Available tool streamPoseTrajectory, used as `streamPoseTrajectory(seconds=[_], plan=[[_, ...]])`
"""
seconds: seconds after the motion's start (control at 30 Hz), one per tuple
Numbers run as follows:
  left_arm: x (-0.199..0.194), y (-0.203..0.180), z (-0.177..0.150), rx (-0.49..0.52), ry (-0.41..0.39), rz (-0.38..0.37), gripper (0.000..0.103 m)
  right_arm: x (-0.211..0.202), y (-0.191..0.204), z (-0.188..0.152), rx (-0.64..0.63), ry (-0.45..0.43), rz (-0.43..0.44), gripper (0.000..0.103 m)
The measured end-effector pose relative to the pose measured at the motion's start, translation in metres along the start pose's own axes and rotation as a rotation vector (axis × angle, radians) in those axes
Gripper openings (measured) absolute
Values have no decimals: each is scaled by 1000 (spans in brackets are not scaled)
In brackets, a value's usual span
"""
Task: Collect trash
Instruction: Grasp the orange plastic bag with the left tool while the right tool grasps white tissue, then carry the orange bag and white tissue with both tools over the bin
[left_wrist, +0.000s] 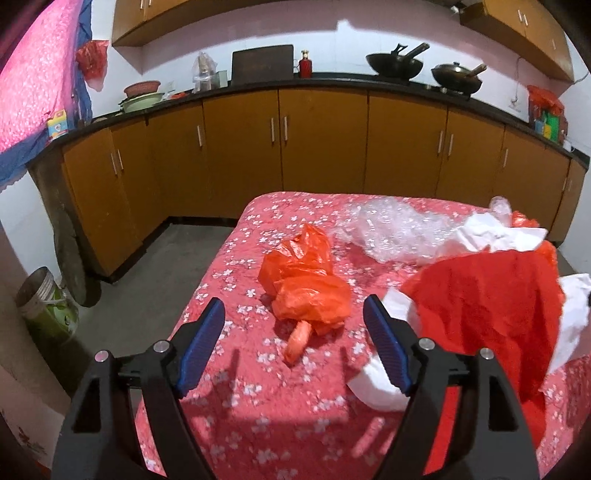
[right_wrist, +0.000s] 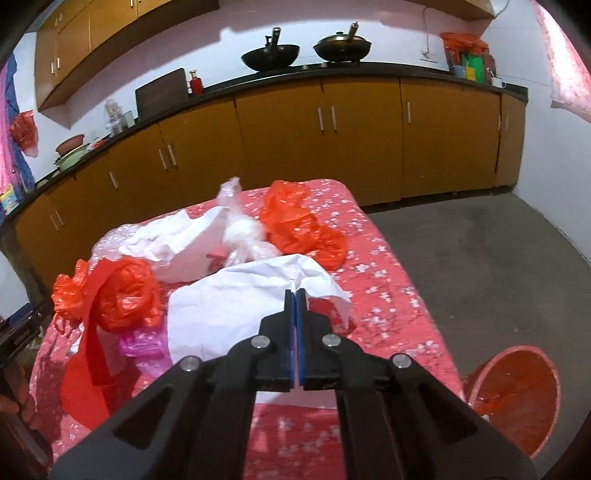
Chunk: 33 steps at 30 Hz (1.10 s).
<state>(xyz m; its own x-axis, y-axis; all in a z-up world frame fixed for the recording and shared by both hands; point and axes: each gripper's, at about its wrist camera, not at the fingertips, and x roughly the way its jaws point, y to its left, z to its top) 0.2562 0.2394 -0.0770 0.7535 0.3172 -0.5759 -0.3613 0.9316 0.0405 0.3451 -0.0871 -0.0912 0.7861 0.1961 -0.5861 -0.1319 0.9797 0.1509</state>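
Note:
Trash lies scattered over a table with a red flowered cloth. My left gripper hangs open above the cloth, with a crumpled orange plastic bag just ahead of its fingertips and untouched. Right of that lie a sheet of red paper, white paper and bubble wrap. My right gripper is shut, its tips pinching the edge of a crumpled white paper sheet. Beyond it lie a clear plastic bag, another orange bag and, to the left, a red-orange bag.
A red plastic bucket stands on the floor off the table's right edge. A metal can with a green liner stands on the floor at the left. Brown cabinets under a counter with woks run behind the table.

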Motion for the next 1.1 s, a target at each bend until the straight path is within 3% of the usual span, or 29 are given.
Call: streamPoseTrajectory(seconds=[0.33, 0.4, 0.47, 0.57, 0.73, 1.1], plan=[[40, 10, 5, -65, 141, -28, 76, 1, 1, -5, -22, 3, -9, 3], [42, 10, 6, -69, 151, -41, 65, 1, 3, -6, -27, 0, -12, 3], [46, 9, 5, -66, 171, -60, 38, 3, 4, -6, -30, 0, -15, 3], [47, 7, 4, -60, 192, -79, 19, 2, 3, -6, -27, -1, -17, 3], [33, 7, 0, -38, 146, -96, 13, -3, 2, -5, -35, -15, -21, 3], [-30, -7, 17, 21, 1, -177, 13, -30, -10, 3, -34, -82, -39, 3]])
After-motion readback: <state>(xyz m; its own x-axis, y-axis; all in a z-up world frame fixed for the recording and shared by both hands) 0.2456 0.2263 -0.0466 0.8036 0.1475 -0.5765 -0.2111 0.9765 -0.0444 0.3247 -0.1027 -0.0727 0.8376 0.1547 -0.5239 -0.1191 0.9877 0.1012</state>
